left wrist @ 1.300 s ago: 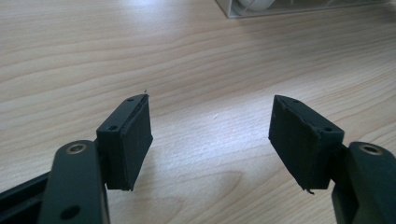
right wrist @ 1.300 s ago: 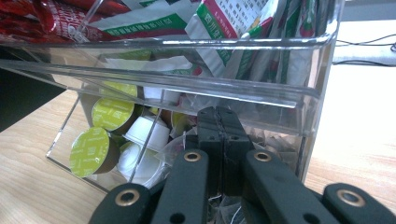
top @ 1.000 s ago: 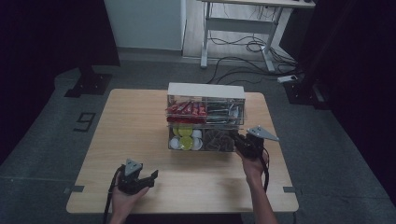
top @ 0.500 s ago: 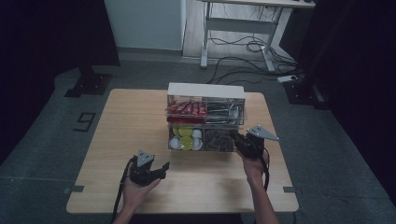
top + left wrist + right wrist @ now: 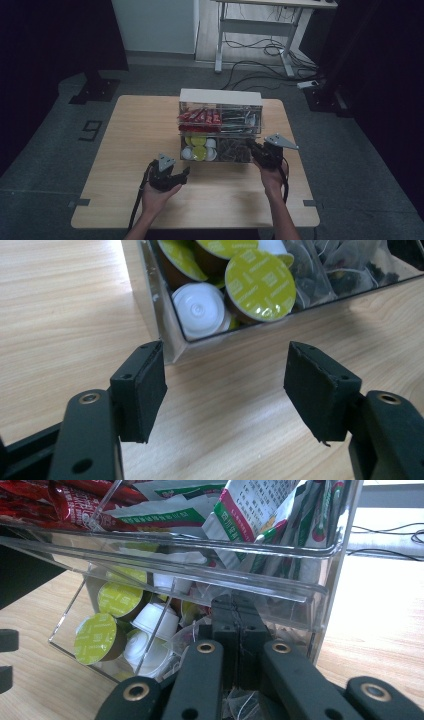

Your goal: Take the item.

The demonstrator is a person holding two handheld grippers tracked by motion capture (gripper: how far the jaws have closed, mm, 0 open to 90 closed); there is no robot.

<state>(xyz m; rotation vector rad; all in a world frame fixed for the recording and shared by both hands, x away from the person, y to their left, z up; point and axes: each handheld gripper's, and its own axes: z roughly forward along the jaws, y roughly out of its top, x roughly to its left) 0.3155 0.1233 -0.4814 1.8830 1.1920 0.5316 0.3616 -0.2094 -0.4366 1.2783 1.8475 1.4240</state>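
1. Tabletop (image 5: 135, 145) of light wood carries a clear two-tier organiser (image 5: 220, 127), which stands near the middle, toward the far edge.
2. Left gripper (image 5: 175, 175) hovers just in front of the organiser's lower left corner, with its jaws spread wide and nothing between them; in the left gripper view the bare wood shows through the gap.
3. Lower drawer (image 5: 165, 335) stands pulled out toward the person. Its left compartment holds green-lidded capsules (image 5: 257, 285) and white capsules (image 5: 200, 310); its right compartment holds tea bags (image 5: 340, 265).
4. Upper tier holds red sachets (image 5: 200, 118) on the left and green-and-white packets (image 5: 250, 510) on the right.
5. Right gripper (image 5: 239, 630) sits at the drawer's right front, its jaws pressed together. Its tips lie against the tea-bag compartment; whether they pinch a bag or the drawer's edge cannot be told.
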